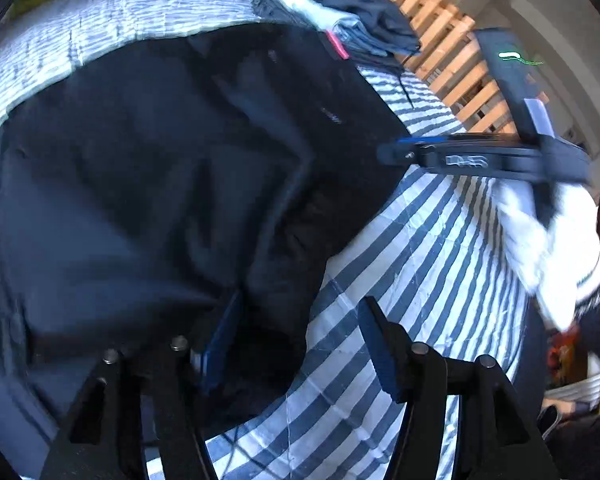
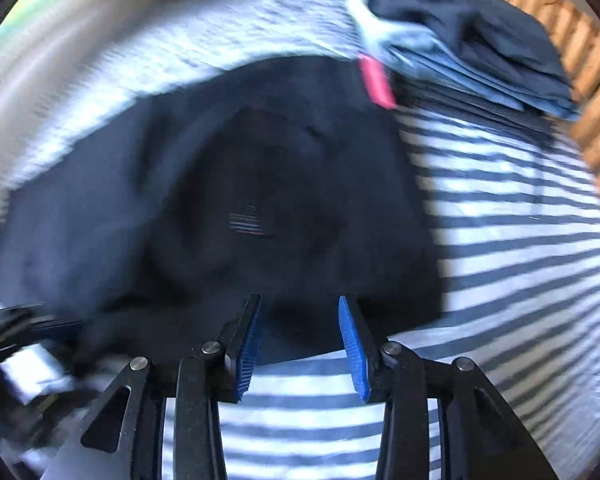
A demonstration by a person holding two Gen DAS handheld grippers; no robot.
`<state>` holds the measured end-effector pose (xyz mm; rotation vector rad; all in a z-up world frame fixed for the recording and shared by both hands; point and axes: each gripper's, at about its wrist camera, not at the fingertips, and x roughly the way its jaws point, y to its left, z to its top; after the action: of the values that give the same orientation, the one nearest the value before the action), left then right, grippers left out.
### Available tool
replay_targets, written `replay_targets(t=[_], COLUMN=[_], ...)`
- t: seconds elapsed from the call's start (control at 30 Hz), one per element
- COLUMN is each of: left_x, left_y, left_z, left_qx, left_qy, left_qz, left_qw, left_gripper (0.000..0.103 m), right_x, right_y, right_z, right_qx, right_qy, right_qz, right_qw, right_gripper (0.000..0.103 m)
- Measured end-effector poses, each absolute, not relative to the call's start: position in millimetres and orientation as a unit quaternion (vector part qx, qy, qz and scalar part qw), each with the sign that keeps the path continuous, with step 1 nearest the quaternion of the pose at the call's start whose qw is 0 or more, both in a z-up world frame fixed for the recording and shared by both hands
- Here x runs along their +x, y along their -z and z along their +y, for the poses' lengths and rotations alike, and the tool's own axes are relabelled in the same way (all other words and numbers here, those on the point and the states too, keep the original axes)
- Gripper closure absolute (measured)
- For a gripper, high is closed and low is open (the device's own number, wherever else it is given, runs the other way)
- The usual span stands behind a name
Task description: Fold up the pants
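Note:
Dark navy pants (image 1: 160, 168) lie spread over a blue-and-white striped bed sheet (image 1: 420, 272), with a pink tag (image 1: 337, 45) at their far edge. My left gripper (image 1: 296, 324) is open. Its left finger is against the pants' near edge and its right finger is over bare sheet. My right gripper (image 1: 396, 153) reaches in from the right, held by a white-gloved hand (image 1: 548, 248), its tips at the pants' right edge. In the blurred right wrist view the right gripper (image 2: 300, 316) is open just before the near hem of the pants (image 2: 240, 184), holding nothing.
A pile of folded clothes (image 1: 340, 12) (image 2: 460, 40) sits at the far edge of the bed beside the pants. Wooden slats (image 1: 440, 40) run behind it. Striped sheet (image 2: 520, 240) stretches right of the pants. The left gripper (image 2: 32, 328) shows blurred at the lower left.

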<state>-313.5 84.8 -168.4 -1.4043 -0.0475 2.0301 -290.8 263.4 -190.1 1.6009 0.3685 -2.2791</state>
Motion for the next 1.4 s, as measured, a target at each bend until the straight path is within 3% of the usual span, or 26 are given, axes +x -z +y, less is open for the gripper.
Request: replay_targets(t=[0.17, 0.33, 0.47, 0.57, 0.7, 0.83, 0.93, 1.2, 1.33, 1.4], left_x=[-307.6, -291.4, -274.3, -268.5, -262.5, -233.9, -225.6, -234.3, -236.4, -240.8], left_y=[159.1, 124.8, 111.1, 117.0, 152.4, 151.4, 144.4, 166.0, 171.5, 171.5], left_z=[69.5, 22.4, -59.3, -130.6, -230.6, -301.3, -326.9, -345.5, -346.5, -336.0], left_qx=[-0.534, -0.488, -0.466, -0.459, -0.487, -0.441, -0.429, -0.490, -0.477, -0.486], left_qy=[-0.781, -0.820, -0.848, -0.863, -0.841, -0.838, -0.844, -0.824, -0.825, -0.826], left_qz=[-0.065, -0.105, -0.138, -0.173, -0.235, -0.316, -0.308, -0.261, -0.283, -0.267], left_qw=[0.317, 0.278, 0.211, 0.122, -0.014, -0.067, -0.091, -0.117, -0.105, -0.103], left_gripper=[0.039, 0.039, 0.038, 0.038, 0.038, 0.036, 0.023, 0.020, 0.005, 0.004], right_x=[-283.1, -250.1, -235.3, -246.1, -245.2, -239.7, -223.3, -175.8, -174.4, -169.8], right_y=[170.1, 158.5, 171.5, 200.3, 195.0, 179.1, 168.3, 183.6, 192.0, 191.4], right_z=[264.8, 216.6, 184.5, 173.1, 170.2, 157.2, 132.1, 69.5, 59.6, 59.3], right_qx=[0.552, 0.533, 0.529, 0.550, 0.546, 0.539, 0.534, 0.535, 0.537, 0.537], right_qy=[0.808, 0.797, 0.788, 0.779, 0.781, 0.784, 0.770, 0.743, 0.737, 0.737], right_qz=[0.106, 0.089, 0.113, 0.149, 0.163, 0.140, 0.130, 0.169, 0.184, 0.190], right_qw=[0.177, 0.270, 0.294, 0.261, 0.255, 0.275, 0.324, 0.365, 0.366, 0.364], right_gripper=[0.071, 0.071, 0.071, 0.071, 0.071, 0.071, 0.071, 0.071, 0.071, 0.071])
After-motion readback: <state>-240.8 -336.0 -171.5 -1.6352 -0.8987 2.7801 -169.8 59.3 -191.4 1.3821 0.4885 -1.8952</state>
